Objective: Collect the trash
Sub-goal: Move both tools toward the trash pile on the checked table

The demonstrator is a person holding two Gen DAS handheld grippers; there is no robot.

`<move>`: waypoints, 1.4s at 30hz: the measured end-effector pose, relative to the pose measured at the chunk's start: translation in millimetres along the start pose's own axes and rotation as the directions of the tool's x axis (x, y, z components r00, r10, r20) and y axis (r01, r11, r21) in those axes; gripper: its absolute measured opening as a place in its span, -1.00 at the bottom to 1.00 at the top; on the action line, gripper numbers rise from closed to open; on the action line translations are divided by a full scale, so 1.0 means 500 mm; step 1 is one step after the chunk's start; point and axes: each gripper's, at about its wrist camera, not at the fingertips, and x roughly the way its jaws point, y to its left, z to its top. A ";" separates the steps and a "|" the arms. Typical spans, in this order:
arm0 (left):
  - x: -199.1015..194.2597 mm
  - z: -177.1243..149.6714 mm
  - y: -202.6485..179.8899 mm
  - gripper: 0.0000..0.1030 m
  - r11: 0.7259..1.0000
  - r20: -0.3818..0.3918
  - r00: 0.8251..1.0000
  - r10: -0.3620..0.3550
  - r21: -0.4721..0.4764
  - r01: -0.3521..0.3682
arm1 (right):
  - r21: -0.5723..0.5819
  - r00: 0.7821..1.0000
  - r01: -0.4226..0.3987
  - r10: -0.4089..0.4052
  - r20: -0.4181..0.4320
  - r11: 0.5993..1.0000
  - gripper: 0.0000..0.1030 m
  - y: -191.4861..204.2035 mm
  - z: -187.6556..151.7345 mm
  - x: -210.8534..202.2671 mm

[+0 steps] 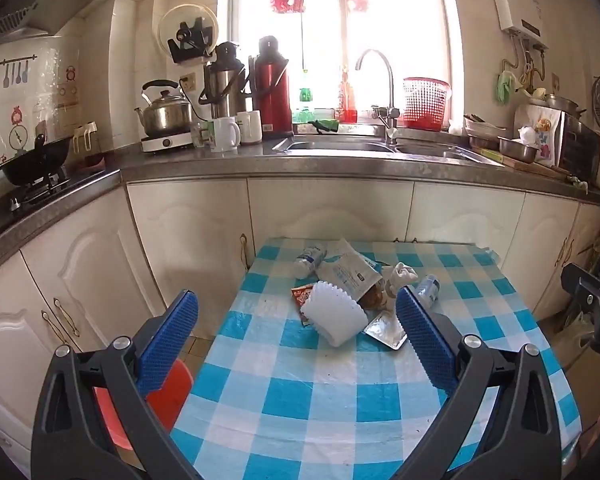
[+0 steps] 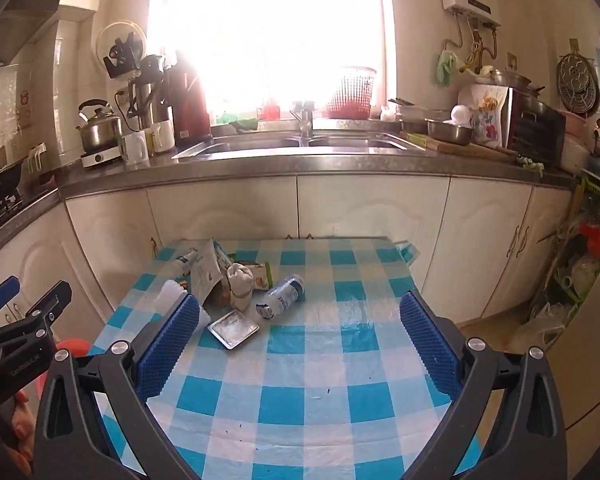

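Note:
A pile of trash lies on the blue-and-white checked table (image 1: pixel 312 392): a white ribbed plastic cup (image 1: pixel 334 314) on its side, a foil tray (image 1: pixel 386 330), a red snack wrapper (image 1: pixel 302 295), a white paper bag (image 1: pixel 348 270), a crumpled tissue (image 1: pixel 400 274) and two small plastic bottles (image 1: pixel 310 258) (image 1: pixel 428 288). My left gripper (image 1: pixel 298 340) is open and empty, just short of the cup. My right gripper (image 2: pixel 300 344) is open and empty over the table (image 2: pixel 320 400), with the foil tray (image 2: pixel 233 328) and a bottle (image 2: pixel 282 296) ahead to the left.
White kitchen cabinets (image 1: pixel 328 208) stand right behind the table, with a sink (image 1: pixel 360 146) and a cluttered counter above. A red stool (image 1: pixel 168 396) stands to the left of the table. The left gripper's body (image 2: pixel 20 332) shows at the right wrist view's left edge.

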 end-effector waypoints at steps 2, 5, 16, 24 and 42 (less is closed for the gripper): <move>-0.017 0.004 0.012 0.93 1.000 0.020 1.000 0.007 -0.010 -0.007 | -0.005 1.000 0.000 0.000 0.027 1.000 0.92 0.005 0.003 -0.020; -0.043 0.010 0.032 0.93 0.999 0.056 0.998 0.032 -0.016 -0.031 | -0.007 0.997 -0.014 0.015 0.077 1.000 0.92 0.016 0.012 -0.051; -0.124 0.027 0.085 0.93 0.994 0.147 0.983 0.109 -0.021 -0.107 | -0.052 0.977 -0.054 0.063 0.204 0.997 0.92 0.073 0.028 -0.140; -0.137 0.030 0.095 0.93 0.994 0.132 0.985 0.110 -0.037 -0.106 | -0.075 0.965 -0.064 0.080 0.251 0.995 0.92 0.098 0.035 -0.176; -0.158 0.026 0.118 0.93 0.990 0.165 0.976 0.139 -0.035 -0.135 | -0.080 0.956 -0.068 0.088 0.281 0.994 0.92 0.108 0.038 -0.195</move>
